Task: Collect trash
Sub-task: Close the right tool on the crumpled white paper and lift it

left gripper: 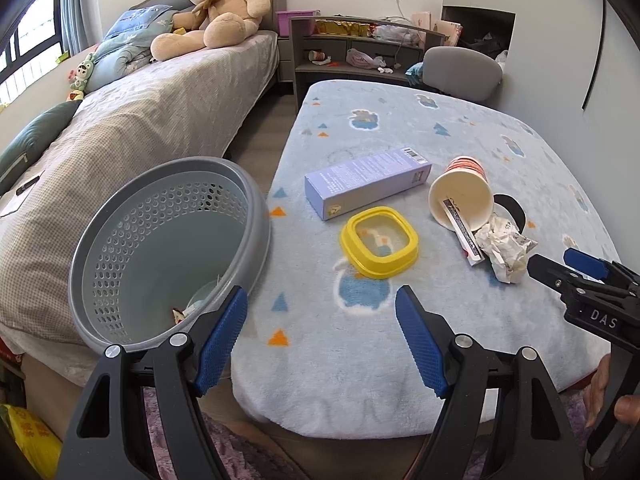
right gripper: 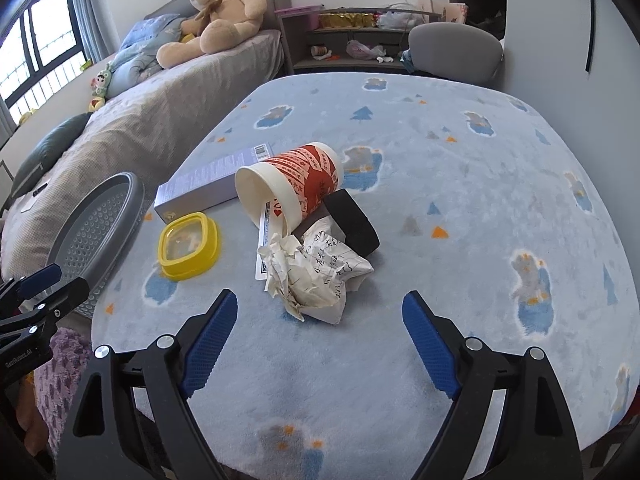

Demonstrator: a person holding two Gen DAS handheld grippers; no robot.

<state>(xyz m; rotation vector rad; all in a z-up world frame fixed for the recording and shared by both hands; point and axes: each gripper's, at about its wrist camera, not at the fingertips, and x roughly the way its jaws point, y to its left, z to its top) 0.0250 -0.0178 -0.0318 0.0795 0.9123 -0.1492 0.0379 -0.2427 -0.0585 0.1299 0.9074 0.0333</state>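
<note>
My right claw open, empty; crumpled paper just ahead, slightly left. Left claw open too, farther off, probably nearer bin.

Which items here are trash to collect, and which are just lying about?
Likely for the job:
crumpled paper
tipped paper cup
wrapper strip sticking out of the cup
purple box
yellow lid
black band, perhaps
grey bin

Just lying about:
teddy bear
pillows
grey chair
</note>
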